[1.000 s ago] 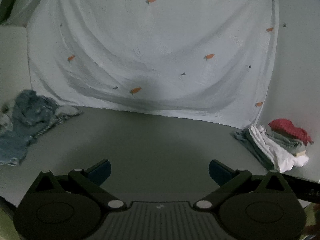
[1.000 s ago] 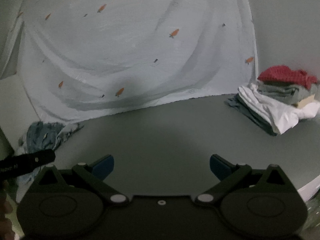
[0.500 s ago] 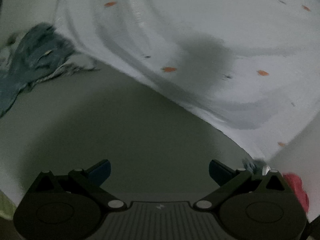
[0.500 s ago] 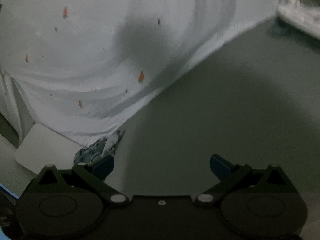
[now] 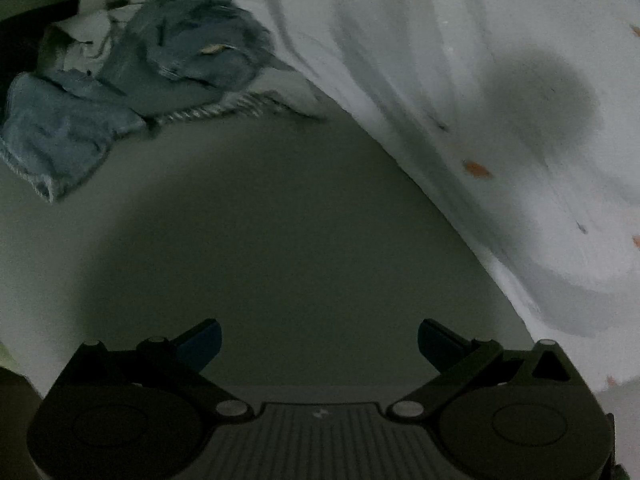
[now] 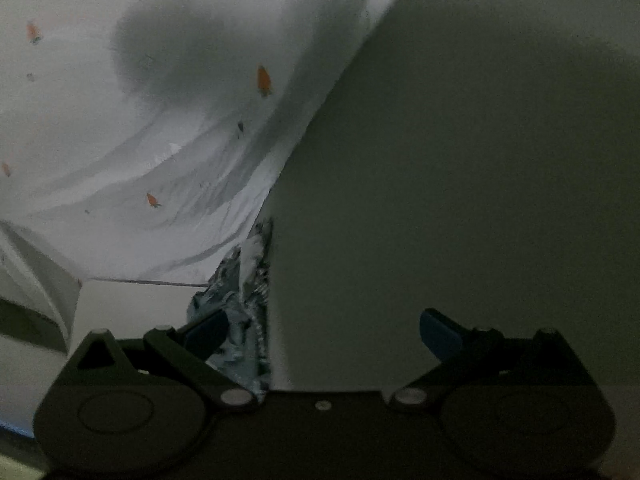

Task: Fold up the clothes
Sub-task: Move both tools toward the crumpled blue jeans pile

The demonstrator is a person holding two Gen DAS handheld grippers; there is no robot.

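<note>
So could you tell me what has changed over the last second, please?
Both views have swung left: the pile of blue clothes now looms larger ahead of the left gripper, and it sits by the right gripper's left finger; the folded stack has left view. Nothing was grasped or released. Both grippers stay open and empty above the grey table.

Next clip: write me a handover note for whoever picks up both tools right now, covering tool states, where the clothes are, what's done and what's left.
Left tool: open, empty, over bare grey table.
Right tool: open, empty, also holding nothing.
Unfolded pile of blue clothes: crumpled at the table's far left, by the white carrot-print sheet; in the right wrist view it lies just past the right tool's left finger.
Done: nothing grasped or laid out here; no folded stack in view now.
Left: pick a garment from the pile, spread it, fold it.
</note>
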